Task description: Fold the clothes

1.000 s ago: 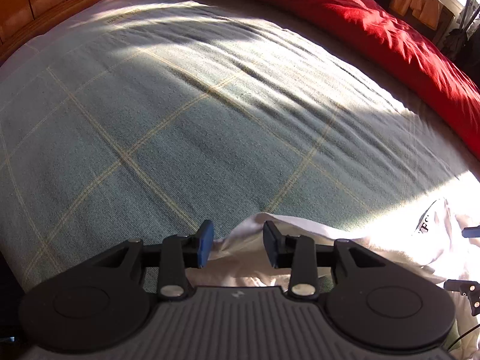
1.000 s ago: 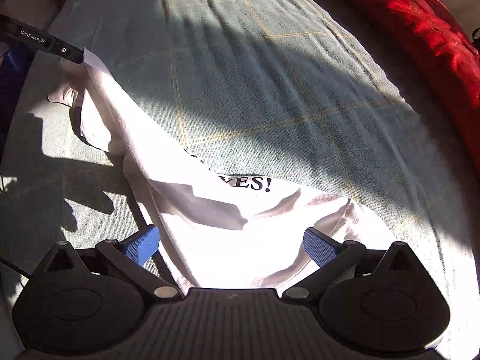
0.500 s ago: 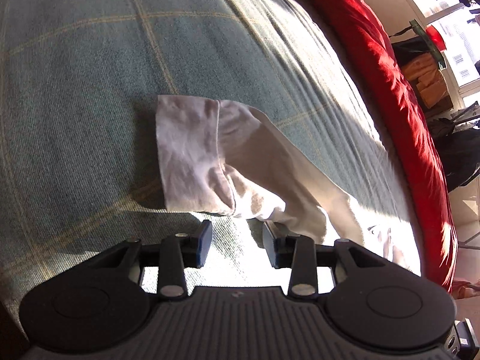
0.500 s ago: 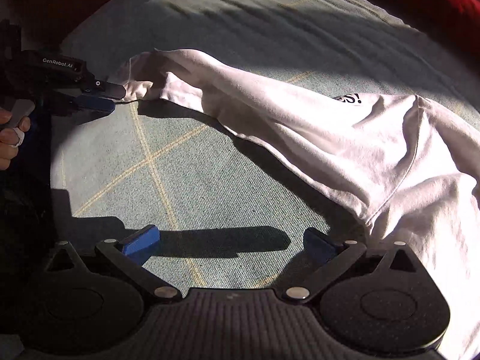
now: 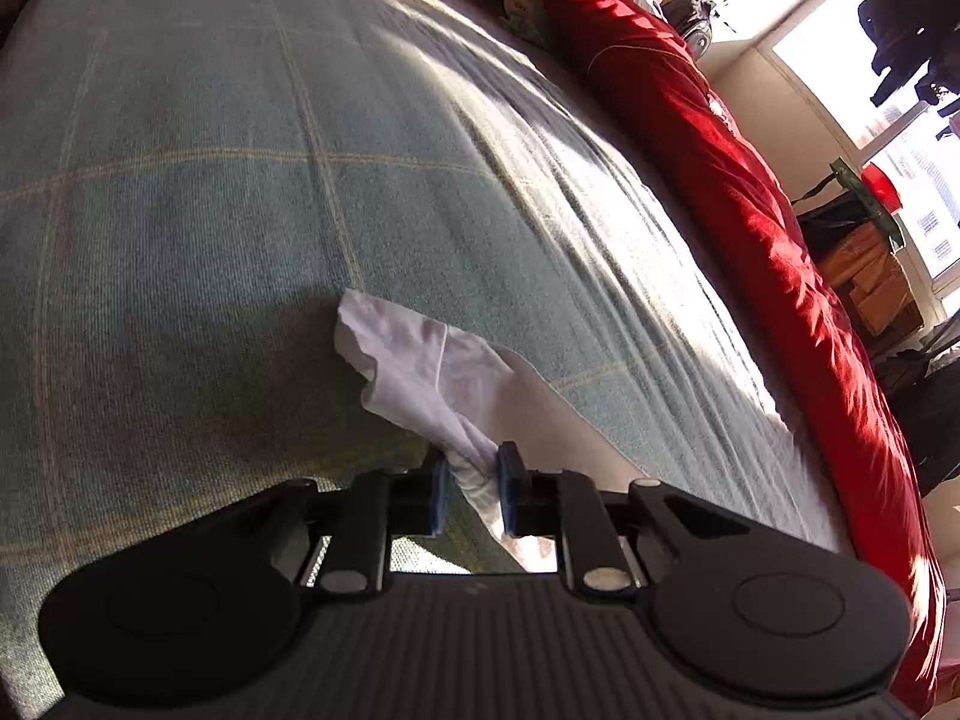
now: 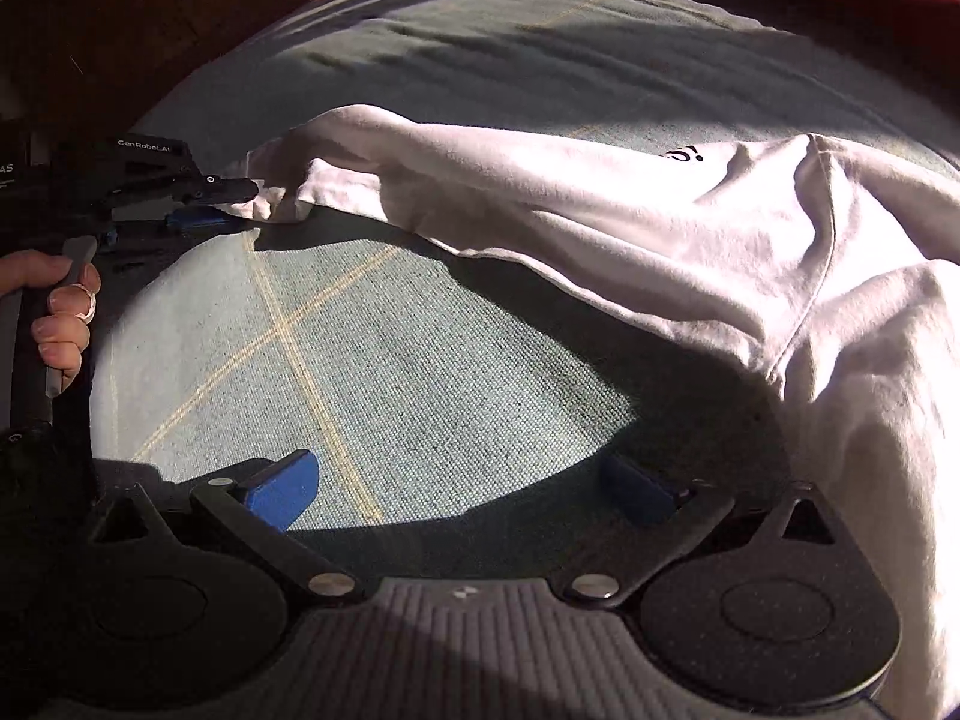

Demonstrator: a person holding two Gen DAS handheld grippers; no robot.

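Observation:
A white T-shirt (image 6: pixel 600 222) with black lettering lies crumpled across the green checked bedspread (image 6: pixel 390 360). Its sleeve (image 5: pixel 414 354) runs out flat in front of my left gripper (image 5: pixel 471 468), whose jaws are closing with the sleeve's bunched edge pinched between the blue pads. The right wrist view shows that same left gripper (image 6: pixel 240 201) at the sleeve end, held by a hand (image 6: pixel 60 312). My right gripper (image 6: pixel 468 480) hangs open over bare bedspread, nothing between its fingers, with the shirt's body to its right.
A red duvet (image 5: pixel 720 180) runs along the far side of the bed. Behind it stand a bright window (image 5: pixel 840 30), hanging dark clothes and stacked boxes (image 5: pixel 870 288). A wooden headboard (image 6: pixel 120 30) lies in shadow at the bed's end.
The left jaws have narrowed onto the sleeve edge, which now bunches between the pads; half a second ago they stood apart, short of it. The right gripper stays open, a little closer to the bedspread.

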